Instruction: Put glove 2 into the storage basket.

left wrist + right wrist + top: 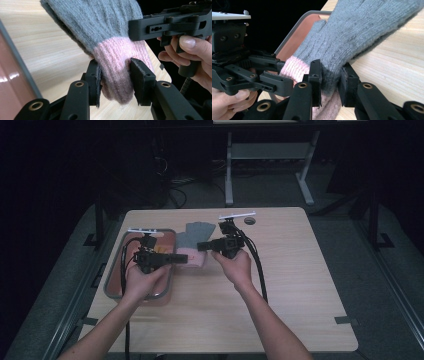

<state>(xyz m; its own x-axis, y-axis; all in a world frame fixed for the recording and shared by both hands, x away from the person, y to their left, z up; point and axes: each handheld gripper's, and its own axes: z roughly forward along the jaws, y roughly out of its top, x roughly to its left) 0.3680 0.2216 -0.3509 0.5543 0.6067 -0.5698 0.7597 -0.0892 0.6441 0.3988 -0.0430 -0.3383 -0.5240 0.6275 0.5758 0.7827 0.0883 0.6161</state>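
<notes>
A grey knit glove (198,234) with a pink cuff (196,260) lies on the wooden table (290,285), fingers pointing away from me. My left gripper (184,259) comes in from the left. In the left gripper view it (116,75) is shut on the pink cuff (117,57). From the right, my right gripper (201,246) reaches the same end. The right gripper view shows it (330,81) shut on the glove (352,32) where grey meets pink. The two grippers sit close together, jaws almost facing.
A grey-rimmed tray (113,270) with a reddish-brown floor sits at the table's left, under my left hand. A round cable hole (249,221) is at the far edge. Black cables (260,270) trail from both grippers. Beyond the table stands another desk's frame (229,170).
</notes>
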